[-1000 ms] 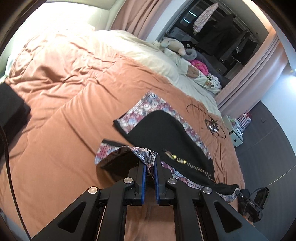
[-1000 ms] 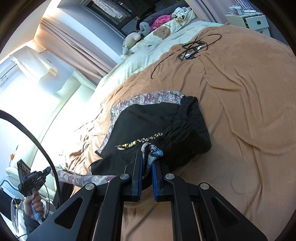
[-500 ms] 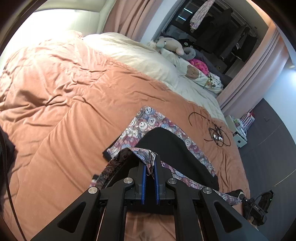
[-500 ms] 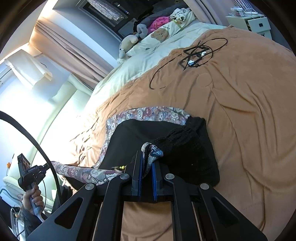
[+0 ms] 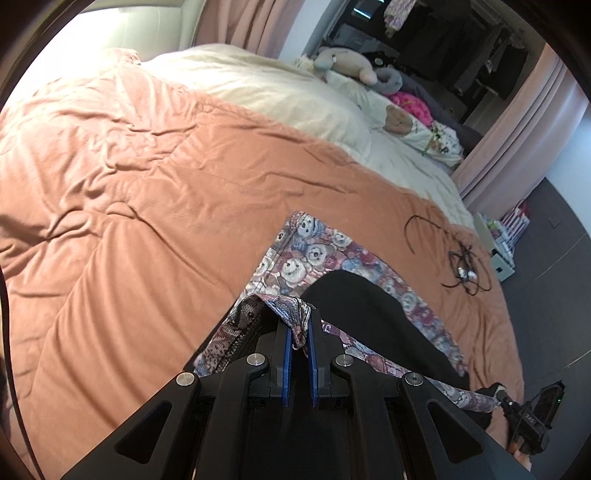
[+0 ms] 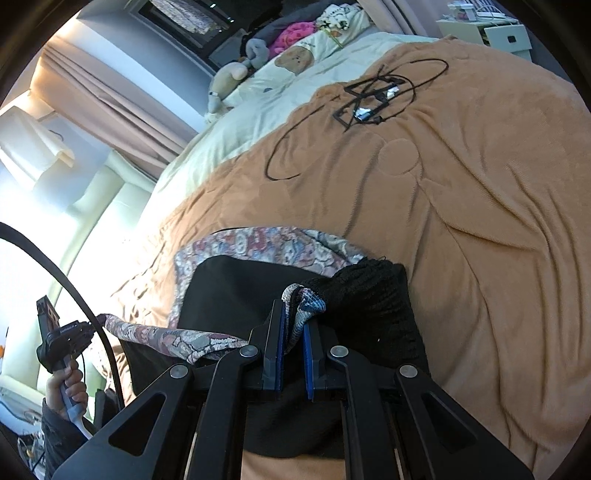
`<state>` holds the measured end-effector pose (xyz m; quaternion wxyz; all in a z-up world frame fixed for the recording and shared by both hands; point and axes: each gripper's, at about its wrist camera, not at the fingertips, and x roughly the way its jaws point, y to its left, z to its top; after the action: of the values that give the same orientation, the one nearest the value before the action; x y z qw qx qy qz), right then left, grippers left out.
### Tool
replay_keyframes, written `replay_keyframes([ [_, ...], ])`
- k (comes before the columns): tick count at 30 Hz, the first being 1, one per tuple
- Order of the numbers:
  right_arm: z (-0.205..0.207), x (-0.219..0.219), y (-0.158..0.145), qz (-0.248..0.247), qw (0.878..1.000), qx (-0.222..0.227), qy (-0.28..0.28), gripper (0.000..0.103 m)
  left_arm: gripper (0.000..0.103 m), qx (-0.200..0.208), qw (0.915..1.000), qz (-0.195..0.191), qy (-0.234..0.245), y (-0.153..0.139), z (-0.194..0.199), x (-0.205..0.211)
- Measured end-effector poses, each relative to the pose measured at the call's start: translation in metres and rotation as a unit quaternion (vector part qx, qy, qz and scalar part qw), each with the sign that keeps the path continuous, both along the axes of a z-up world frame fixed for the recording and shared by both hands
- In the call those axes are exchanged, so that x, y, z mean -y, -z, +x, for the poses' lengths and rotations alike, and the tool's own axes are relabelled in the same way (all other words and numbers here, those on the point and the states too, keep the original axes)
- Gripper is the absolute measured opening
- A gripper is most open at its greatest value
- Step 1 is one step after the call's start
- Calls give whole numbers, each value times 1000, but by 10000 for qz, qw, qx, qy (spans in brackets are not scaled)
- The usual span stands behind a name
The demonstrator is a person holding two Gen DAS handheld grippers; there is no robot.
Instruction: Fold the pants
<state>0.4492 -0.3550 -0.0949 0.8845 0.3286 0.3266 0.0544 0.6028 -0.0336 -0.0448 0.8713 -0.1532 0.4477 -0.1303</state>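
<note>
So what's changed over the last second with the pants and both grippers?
Both grippers carried the gathered edge forward over the pants, so less black lining and more teddy print shows. The left gripper and right gripper stayed clamped on fabric; the black cable on the blanket hasn't moved.

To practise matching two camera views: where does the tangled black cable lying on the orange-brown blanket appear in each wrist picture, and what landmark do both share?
Left wrist view: the tangled black cable lies at the right, on the orange-brown blanket beyond the bear-print pants.
Right wrist view: the cable lies at the upper middle, far beyond the pants.
Shared landmark: the pink plush toy near the bed's head.
</note>
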Motion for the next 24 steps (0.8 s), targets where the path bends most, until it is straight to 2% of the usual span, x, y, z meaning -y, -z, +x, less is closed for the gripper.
replay_keyframes([
  [10,32,7,16,-73,9998,-152,94,8,10,-294,9994,105,152,50,71,28],
  [12,36,5,14,-127,9998,-128,-8,17,13,-281,9993,180,172,56,79,33],
  [13,36,4,10,-136,9998,-47,-110,33,20,-271,9991,288,150,58,83,34],
  [14,34,4,7,-153,9997,60,-182,60,24,-255,9988,410,112,59,85,34],
  [16,19,5,-3,-399,9985,366,-51,88,44,-168,9983,536,147,60,86,33],
  [18,10,6,-8,-562,9973,478,-5,88,49,-72,9971,714,257,60,83,33],
  [24,-1,7,-4,-952,9953,171,85,88,49,-88,9883,1354,699,79,85,38],
])
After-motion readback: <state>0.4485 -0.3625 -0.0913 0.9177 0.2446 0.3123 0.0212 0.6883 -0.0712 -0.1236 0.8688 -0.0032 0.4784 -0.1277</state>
